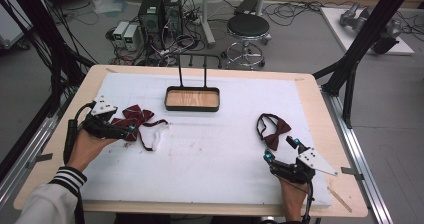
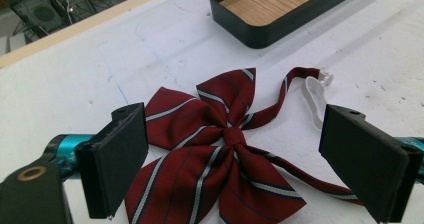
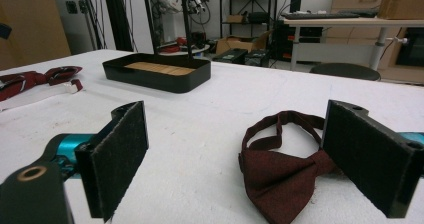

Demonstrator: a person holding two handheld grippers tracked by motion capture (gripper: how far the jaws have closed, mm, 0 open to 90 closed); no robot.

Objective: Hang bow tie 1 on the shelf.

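A striped dark-red bow tie (image 2: pixel 220 149) lies flat near the left edge of the counter (image 1: pixel 210 154), its loops fanned out around a central knot and its strap trailing away to a white elastic end (image 2: pixel 312 91). The left gripper (image 1: pixel 131 129) sits low over it with its jaws spread wide, one on each side of the bow, gripping nothing.

Near the right edge lies a plain dark-red bow tie (image 3: pixel 285 176), its neck strap curled in a loop behind it. The right gripper (image 1: pixel 280 149) rests just short of it, jaws also spread wide and empty, the bow sitting close to one jaw rather than centred.

A shallow black tray (image 1: pixel 192 107) with a wooden floor stands near the far edge, midway along, empty.

To grasp well, each gripper probably should centre on the knot, the firmest part, and press down before closing. The right one likely needs shifting sideways first. Trailing straps could snag when lifted.
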